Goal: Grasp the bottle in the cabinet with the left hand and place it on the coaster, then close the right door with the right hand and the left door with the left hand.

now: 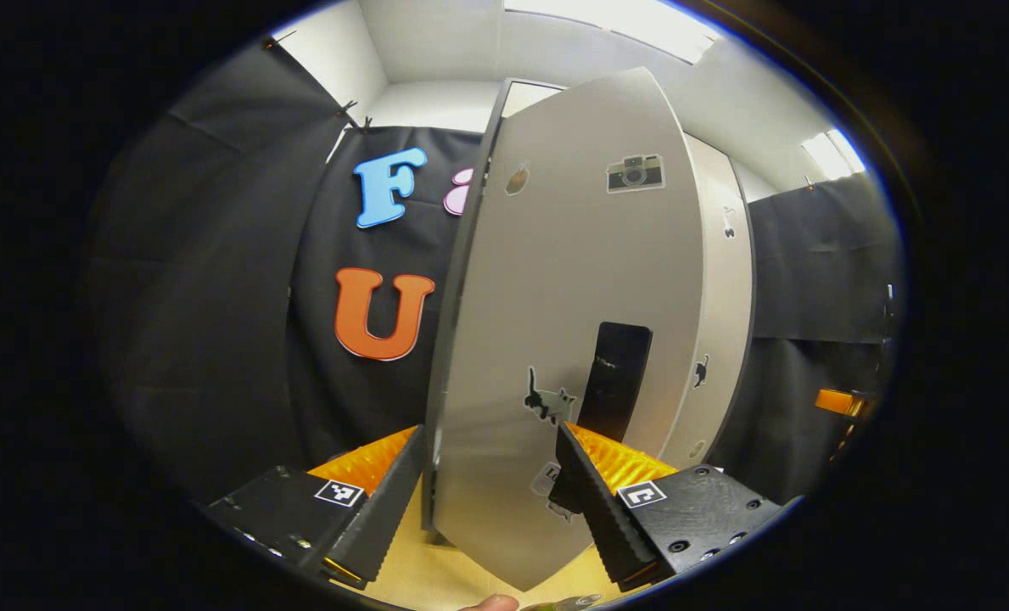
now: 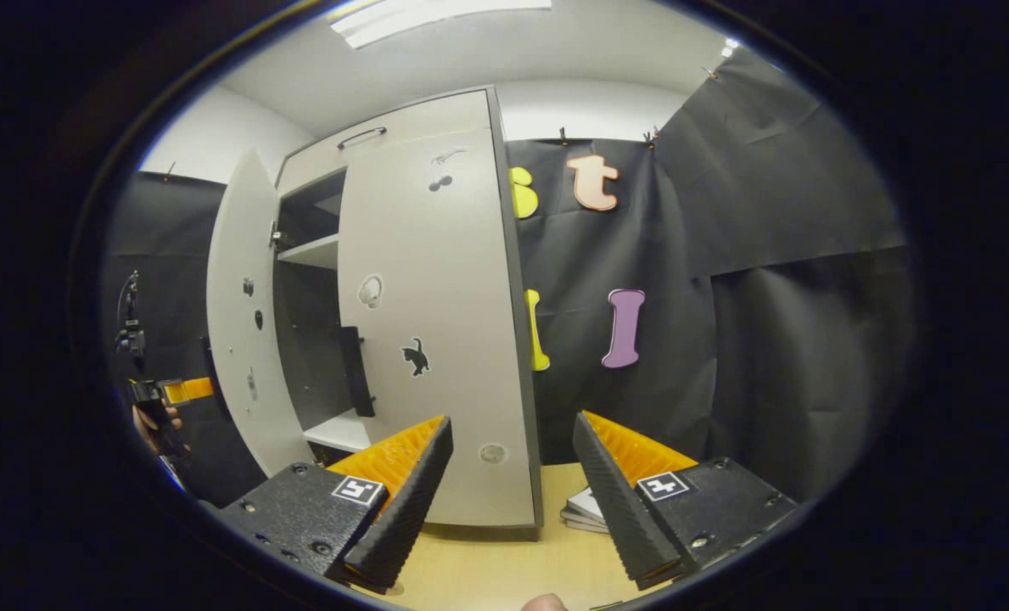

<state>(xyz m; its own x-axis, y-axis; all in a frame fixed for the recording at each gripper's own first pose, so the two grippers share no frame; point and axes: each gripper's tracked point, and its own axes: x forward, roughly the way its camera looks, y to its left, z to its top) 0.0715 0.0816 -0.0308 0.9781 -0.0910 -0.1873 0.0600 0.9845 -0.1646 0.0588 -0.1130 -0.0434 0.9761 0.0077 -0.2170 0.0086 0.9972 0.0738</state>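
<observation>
The pale left cabinet door [image 1: 555,280] stands partly open right in front of my left gripper [image 1: 491,501]. That gripper is open, its fingers spread on either side of the door's lower edge. A black handle [image 1: 614,382] runs down the door's face. Behind it is the right door [image 1: 725,288]. In the right gripper view the right door [image 2: 436,322] lies flush with the cabinet, and the left door [image 2: 237,322] is swung outward. My right gripper [image 2: 512,492] is open and holds nothing, low over the wooden table [image 2: 487,560]. The left gripper [image 2: 160,395] shows far left in a hand.
Between the doors I see the dark cabinet interior with a white shelf [image 2: 313,250] and a pale floor board [image 2: 339,433]. A flat pale stack [image 2: 585,509] lies on the table beside the cabinet's right side. Black cloth walls close in the booth.
</observation>
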